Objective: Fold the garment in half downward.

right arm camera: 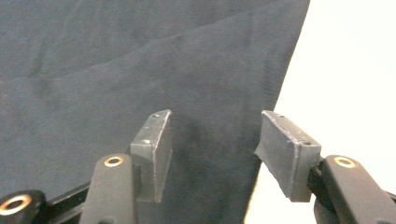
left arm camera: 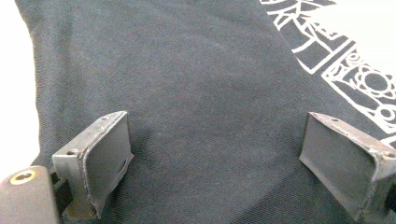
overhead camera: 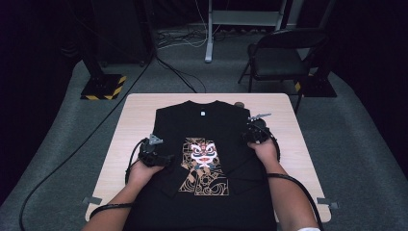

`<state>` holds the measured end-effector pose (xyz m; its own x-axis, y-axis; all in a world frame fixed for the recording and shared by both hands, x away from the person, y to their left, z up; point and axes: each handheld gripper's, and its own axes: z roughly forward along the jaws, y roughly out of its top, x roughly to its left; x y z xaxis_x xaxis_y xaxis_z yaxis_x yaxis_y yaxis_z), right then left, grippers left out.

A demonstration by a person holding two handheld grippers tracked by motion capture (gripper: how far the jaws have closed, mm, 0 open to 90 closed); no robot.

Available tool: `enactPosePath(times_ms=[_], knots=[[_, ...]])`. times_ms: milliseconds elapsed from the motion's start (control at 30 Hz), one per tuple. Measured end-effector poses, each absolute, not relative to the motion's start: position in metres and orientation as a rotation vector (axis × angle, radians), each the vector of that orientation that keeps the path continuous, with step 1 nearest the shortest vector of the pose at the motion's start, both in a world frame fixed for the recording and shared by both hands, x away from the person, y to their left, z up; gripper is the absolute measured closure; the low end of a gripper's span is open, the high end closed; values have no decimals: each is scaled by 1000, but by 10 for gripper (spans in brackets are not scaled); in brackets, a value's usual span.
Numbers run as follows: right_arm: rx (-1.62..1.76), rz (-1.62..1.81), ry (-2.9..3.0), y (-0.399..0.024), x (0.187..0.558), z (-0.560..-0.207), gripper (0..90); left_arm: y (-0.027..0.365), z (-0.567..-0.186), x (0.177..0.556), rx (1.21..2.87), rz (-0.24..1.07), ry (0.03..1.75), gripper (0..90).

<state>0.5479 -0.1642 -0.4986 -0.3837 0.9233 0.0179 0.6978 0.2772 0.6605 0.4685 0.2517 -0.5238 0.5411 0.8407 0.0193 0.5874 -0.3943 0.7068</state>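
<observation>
A black T-shirt (overhead camera: 211,144) with a lion-dance print lies flat on the light wooden table (overhead camera: 139,108), both sleeves folded in over the body. My left gripper (overhead camera: 161,156) rests on the shirt's left side, jaws wide open just above the dark cloth (left arm camera: 210,93), with the white print (left arm camera: 355,70) to its right. My right gripper (overhead camera: 255,134) sits at the shirt's right edge. Its jaws stand partly open over the folded cloth edge (right arm camera: 224,93), pads clear of it and nothing pinched, with bare table (right arm camera: 350,70) to the right.
A black folding chair (overhead camera: 281,55) stands beyond the table's far right corner. A stand base with yellow-black tape (overhead camera: 103,86) sits on the floor at far left. Cables trail across the grey carpet (overhead camera: 183,74). A small brown object (overhead camera: 239,104) lies by the collar.
</observation>
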Motion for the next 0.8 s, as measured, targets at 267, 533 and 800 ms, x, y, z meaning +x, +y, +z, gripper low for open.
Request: enactPosePath(times_ms=[267, 533, 800], knots=[[1504, 780, 2152, -170, 554, -503, 514, 252, -523, 469, 2132, 498, 1147, 88], [1561, 788, 2139, -179, 558, -506, 548, 252, -522, 471, 2145, 482, 1149, 87], [1538, 836, 2163, -180, 558, -507, 656, 260, -515, 475, 2148, 417, 1168, 169]])
